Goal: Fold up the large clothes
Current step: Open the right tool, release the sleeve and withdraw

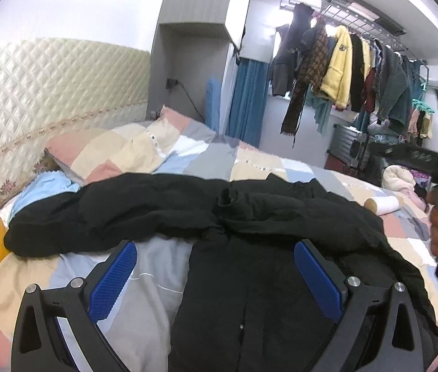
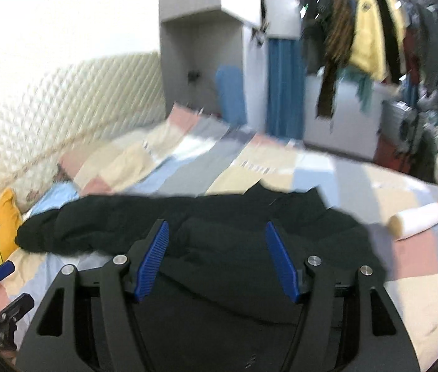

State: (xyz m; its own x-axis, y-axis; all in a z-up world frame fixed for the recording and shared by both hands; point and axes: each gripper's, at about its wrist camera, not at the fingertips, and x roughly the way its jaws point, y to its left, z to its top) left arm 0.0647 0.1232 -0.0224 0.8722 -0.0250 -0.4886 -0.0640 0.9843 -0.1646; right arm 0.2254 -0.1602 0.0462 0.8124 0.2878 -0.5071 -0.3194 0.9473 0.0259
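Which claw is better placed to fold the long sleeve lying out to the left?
Probably the left claw: it's open above the black garment, nearer that sleeve. The right claw, also open, sits farther right.

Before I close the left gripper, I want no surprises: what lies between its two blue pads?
Between the left gripper pads lie the black garment and, on the left, bare patchwork bedspread, seen in the left wrist view.

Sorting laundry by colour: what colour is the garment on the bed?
Black garment, clearest in the left wrist view.
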